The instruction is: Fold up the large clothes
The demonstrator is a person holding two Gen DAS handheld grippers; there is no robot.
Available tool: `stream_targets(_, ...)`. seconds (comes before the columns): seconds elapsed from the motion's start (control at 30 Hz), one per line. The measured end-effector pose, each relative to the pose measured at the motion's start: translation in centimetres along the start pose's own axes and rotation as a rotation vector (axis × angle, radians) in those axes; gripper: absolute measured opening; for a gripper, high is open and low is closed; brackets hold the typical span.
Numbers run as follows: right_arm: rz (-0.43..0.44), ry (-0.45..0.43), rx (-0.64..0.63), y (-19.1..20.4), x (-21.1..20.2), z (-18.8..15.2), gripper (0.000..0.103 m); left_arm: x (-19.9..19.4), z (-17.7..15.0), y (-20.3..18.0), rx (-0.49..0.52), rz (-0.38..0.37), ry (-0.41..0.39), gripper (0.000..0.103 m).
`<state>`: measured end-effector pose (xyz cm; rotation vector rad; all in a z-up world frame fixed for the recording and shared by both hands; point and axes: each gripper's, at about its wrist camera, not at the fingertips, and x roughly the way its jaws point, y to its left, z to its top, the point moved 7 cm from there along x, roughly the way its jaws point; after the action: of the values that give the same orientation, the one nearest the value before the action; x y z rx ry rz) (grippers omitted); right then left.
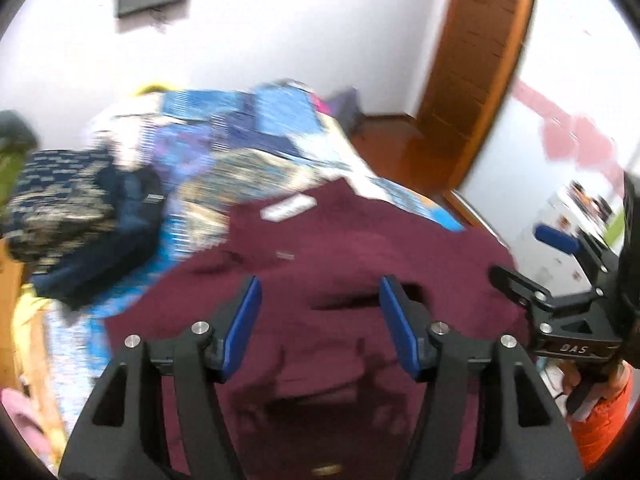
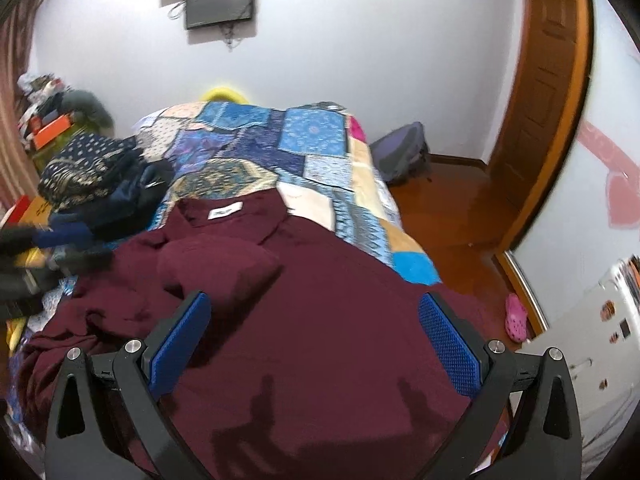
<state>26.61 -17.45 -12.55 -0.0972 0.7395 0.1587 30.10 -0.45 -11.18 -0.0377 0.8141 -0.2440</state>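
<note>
- Right now the maroon garment (image 2: 320, 320) lies spread over the near end of the patchwork bedspread (image 2: 320, 148), collar and white neck label (image 2: 226, 213) pointing away from me, one sleeve (image 2: 216, 268) already thrown in across the chest.
- My left gripper (image 1: 318, 304) hangs over the cloth with its blue pads (image 1: 244, 328) spread and nothing between them; no fabric is pinched there.
- My right gripper (image 2: 314, 328) is likewise spread wide above the lower body of the garment, empty, its pads clear of the cloth as far as I can tell.
- I judge the step in hand to be tidying that left side and taking a fresh hold for the next fold.
- To do it well I would bring each gripper down on an edge, not the middle, so I catch one layer and not a bunch.
- The left side is rumpled near the bed's edge; I would smooth it flat first, or the crease will be locked in.
- The stack of folded dark clothes (image 2: 92, 176) sits just beside the shoulder, so I should keep my left sweep short of it.
</note>
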Motion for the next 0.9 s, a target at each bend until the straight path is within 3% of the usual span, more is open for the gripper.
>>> stream_targets(0.17, 0.055, 0.033, -0.089, 3.5, 2.0, 0.9, 0.103, -3.2, -0.4, 8.1, -0.041, 0.177, -0.03, 0.063)
stream_targets(0.37, 0.11, 0.155, -0.247, 7.7, 6.2, 0.4, 0.103, -5.1, -3.4, 16.0, -0.075, 0.323, 0.016, 0.069)
stream_targets(0.53, 0.08, 0.308, -0.41, 9.7, 10.7, -1.2, 0.103, -3.2, -7.6, 19.5, -0.124, 0.338, 0.111, 0.069)
stream_targets(0.63, 0.068, 0.375, -0.434, 9.7, 12.3, -1.8, 0.101, -1.2, -10.2, 20.0, -0.158, 0.311, 0.167, 0.069)
stream_targets(0.77, 0.027, 0.332, -0.398, 8.5, 12.0, -0.9, 0.097, 2.0, -13.0, 19.5, -0.185, 0.271, 0.25, 0.069)
stream_targets(0.9, -0.006, 0.272, -0.335, 6.7, 10.7, 0.0, 0.071, 5.0, -15.2, 18.4, -0.188, 0.232, 0.333, 0.069)
